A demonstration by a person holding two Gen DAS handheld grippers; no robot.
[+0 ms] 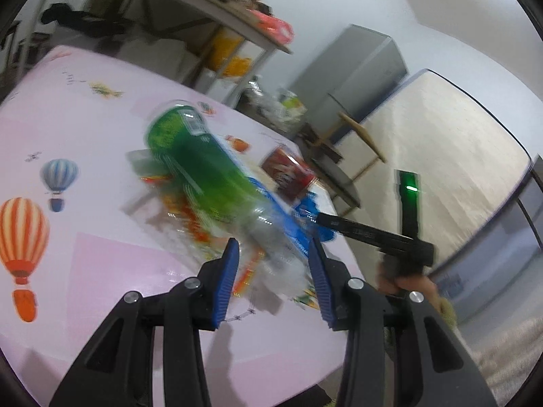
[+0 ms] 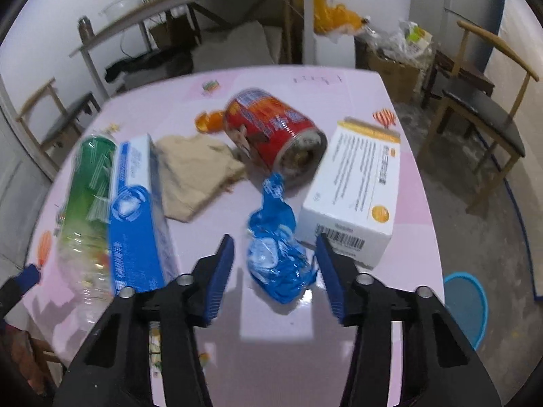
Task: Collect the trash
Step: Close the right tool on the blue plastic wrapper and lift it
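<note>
A green plastic bottle point(image 1: 190, 156) with a clear base lies on the pink table point(image 1: 85, 264). My left gripper point(image 1: 274, 242) is shut on its clear end, though the view is blurred. In the right wrist view the bottle point(image 2: 90, 176) lies at the left beside a blue-and-white box point(image 2: 135, 210). My right gripper point(image 2: 275, 237) hangs over a crumpled blue wrapper point(image 2: 275, 257). The wrapper lies between the open jaws, with a gap at the left pad. Beyond it lie a red can point(image 2: 271, 129) on its side, a white box point(image 2: 356, 190) and a tan crumpled paper point(image 2: 193, 173).
A blue bin point(image 2: 465, 305) stands on the floor past the table's right edge. A wooden chair point(image 2: 482, 108) is at the right, another chair point(image 2: 57, 115) at the left. Shelving point(image 2: 237, 17) and a cardboard box of clutter point(image 2: 397, 64) stand behind the table.
</note>
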